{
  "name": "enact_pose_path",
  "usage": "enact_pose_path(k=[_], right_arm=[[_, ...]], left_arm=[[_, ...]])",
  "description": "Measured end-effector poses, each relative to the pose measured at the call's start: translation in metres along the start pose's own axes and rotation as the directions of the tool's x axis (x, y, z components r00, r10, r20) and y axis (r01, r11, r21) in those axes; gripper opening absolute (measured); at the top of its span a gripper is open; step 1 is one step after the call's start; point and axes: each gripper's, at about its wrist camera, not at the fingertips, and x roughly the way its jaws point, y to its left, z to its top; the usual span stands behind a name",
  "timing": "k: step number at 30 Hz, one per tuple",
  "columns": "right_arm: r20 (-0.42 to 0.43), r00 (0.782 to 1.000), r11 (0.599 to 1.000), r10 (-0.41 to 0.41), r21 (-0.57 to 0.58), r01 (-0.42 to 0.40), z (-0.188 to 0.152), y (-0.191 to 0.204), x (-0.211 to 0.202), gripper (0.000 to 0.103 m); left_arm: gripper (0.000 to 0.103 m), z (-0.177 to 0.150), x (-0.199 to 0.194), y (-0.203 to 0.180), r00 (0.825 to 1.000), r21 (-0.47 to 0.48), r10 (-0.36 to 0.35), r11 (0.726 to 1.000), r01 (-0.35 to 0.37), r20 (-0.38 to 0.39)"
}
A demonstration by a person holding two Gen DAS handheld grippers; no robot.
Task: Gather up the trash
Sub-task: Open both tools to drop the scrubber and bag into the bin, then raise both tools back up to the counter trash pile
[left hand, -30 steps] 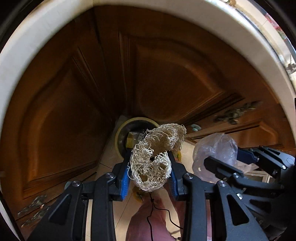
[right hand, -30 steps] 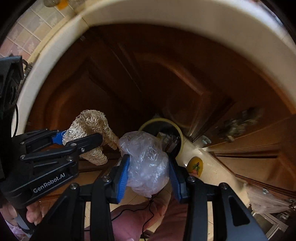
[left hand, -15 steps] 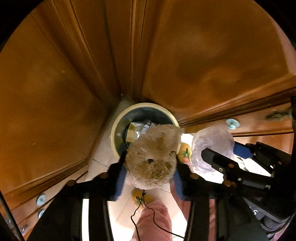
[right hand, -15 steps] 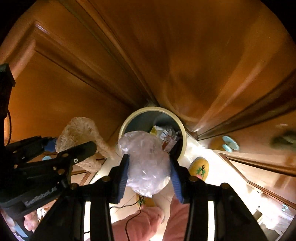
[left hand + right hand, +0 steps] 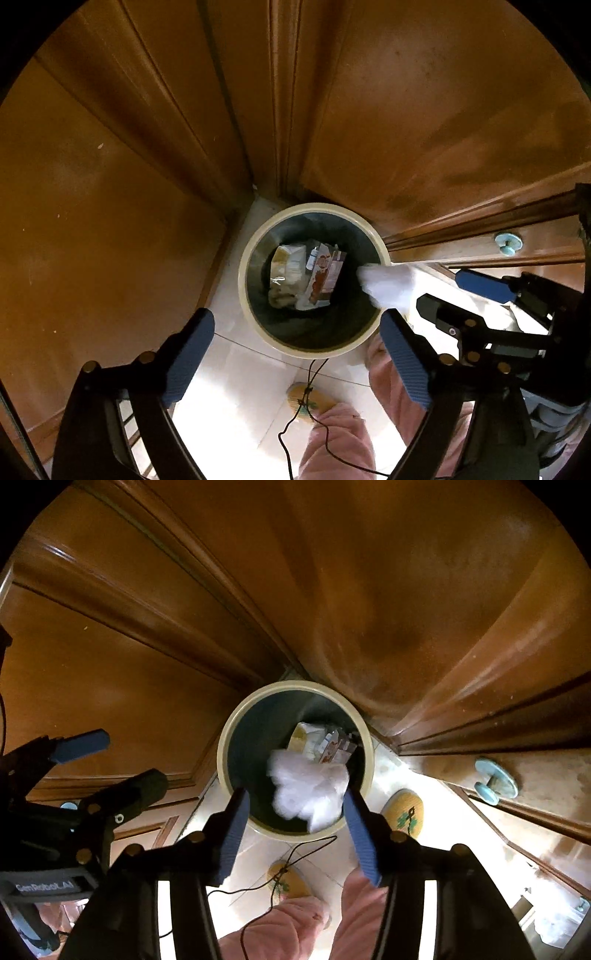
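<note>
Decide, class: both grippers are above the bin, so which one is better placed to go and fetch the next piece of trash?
Left, probably. The left gripper is open with nothing between its pads. The right gripper is open too, but the crumpled plastic bag is still blurred between its pads, just above the bin.

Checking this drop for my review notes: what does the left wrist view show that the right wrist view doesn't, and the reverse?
Only the left wrist view: the left gripper with fingers wide apart and nothing between them, and the bin's floor unobstructed, with packets.

Only the right wrist view: the crumpled plastic bag between the right gripper fingers, which have just been opening, over the bin mouth; a second slipper.

Both: the cream-rimmed bin, wooden cabinet doors, pink trouser legs.
</note>
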Motion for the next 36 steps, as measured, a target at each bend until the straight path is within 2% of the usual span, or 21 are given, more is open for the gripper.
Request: enact_pose_path(k=[4,14,21,30,36], right_arm=[[0.001,1.000,1.000,0.001,-0.005,-0.001,0.002,0.002,-0.007,0.054],[-0.006,1.000,1.000,-0.006,-0.004,0.006,0.006,0.005,-0.011,0.054],[-0.011,1.000,1.000,-0.013,-0.019,0.013,0.001,0.014,-0.039,0.054],[0.050,0.998,0.999,-0.027,-0.038,0.029,-0.005,0.027,-0.122,0.054],[0.121,0.992,0.997,-0.040,-0.062,0.048,-0.015,0.038,-0.189,0.054]], left_arm=[[0.090,0.002,0.004,-0.005,1.000,0.006,0.004,1.000,-0.004,-0.004],[0.090,0.005,-0.017,-0.004,1.000,0.025,0.021,0.999,-0.021,-0.001],[0.090,0.003,-0.049,-0.008,1.000,0.019,0.022,1.000,-0.023,0.010],[0.090,-0.004,-0.129,-0.024,0.997,0.048,0.023,0.998,-0.026,0.068],[0.090,-0.012,-0.208,-0.034,0.992,0.060,-0.021,0.998,0.014,0.122]])
